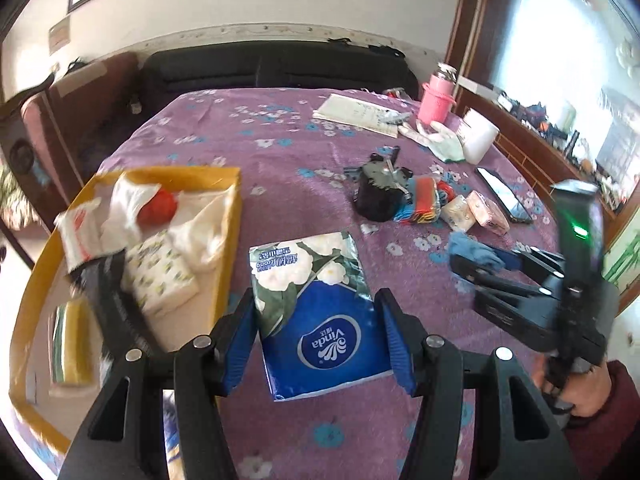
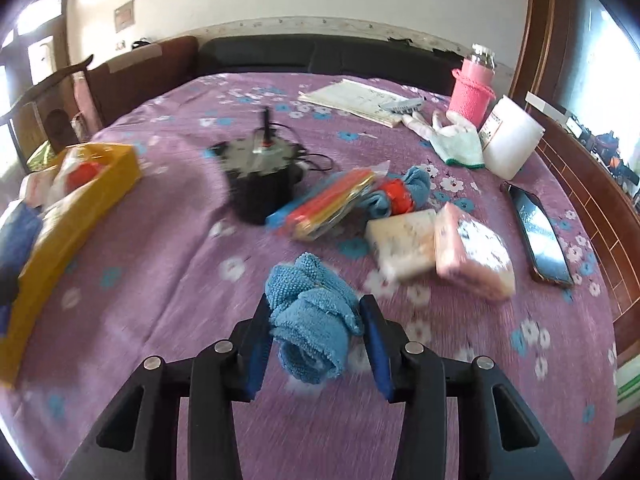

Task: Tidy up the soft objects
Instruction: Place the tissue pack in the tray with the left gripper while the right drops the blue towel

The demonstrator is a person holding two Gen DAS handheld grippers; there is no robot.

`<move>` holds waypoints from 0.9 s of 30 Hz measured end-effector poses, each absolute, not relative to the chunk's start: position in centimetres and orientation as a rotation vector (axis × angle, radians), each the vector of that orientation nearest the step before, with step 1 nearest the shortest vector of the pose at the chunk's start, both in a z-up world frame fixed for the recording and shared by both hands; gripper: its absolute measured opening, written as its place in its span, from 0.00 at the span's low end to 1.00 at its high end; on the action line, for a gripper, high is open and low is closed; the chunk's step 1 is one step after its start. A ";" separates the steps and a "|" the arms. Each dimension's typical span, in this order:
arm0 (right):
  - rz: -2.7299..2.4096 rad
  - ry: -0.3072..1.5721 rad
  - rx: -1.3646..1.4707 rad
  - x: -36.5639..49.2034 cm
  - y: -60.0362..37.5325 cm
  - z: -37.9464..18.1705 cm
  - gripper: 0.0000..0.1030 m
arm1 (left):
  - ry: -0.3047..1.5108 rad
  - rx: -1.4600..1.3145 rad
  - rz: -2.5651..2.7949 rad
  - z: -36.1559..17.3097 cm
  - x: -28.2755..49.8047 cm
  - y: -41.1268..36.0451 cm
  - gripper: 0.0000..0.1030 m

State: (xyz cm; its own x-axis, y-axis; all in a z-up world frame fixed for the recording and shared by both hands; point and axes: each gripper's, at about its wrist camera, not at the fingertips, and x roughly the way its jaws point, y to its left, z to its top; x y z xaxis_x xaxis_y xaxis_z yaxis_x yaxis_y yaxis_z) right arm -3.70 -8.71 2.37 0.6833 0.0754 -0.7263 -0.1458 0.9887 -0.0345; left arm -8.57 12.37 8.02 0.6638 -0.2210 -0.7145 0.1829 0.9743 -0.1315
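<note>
I see a bed (image 2: 168,280) with a purple flower sheet. On its left side sits a yellow box (image 1: 230,248). Near the middle lies a black round thing (image 2: 260,184) with a cord. Just right of it is a bag of bright strips (image 2: 328,204), then two small tissue packs (image 2: 436,248) touching each other. A phone (image 2: 540,236) lies further right. At the far right I see papers (image 2: 352,98), a white glove (image 2: 456,140), a white tub (image 2: 508,140) and a pink bottle (image 2: 472,88).
</note>
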 end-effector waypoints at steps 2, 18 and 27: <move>0.147 0.799 -0.085 -5.5 -8.5 3.1 0.44 | 0.814 -0.082 -0.222 7.7 -9.4 13.7 0.56; 0.347 0.792 -0.069 -9.2 -0.1 6.3 0.45 | 0.780 -0.280 -0.004 6.6 -14.6 28.5 0.56; 0.497 0.833 -0.073 -9.1 6.4 6.7 0.45 | 0.801 -0.332 0.079 5.0 -13.9 33.6 0.56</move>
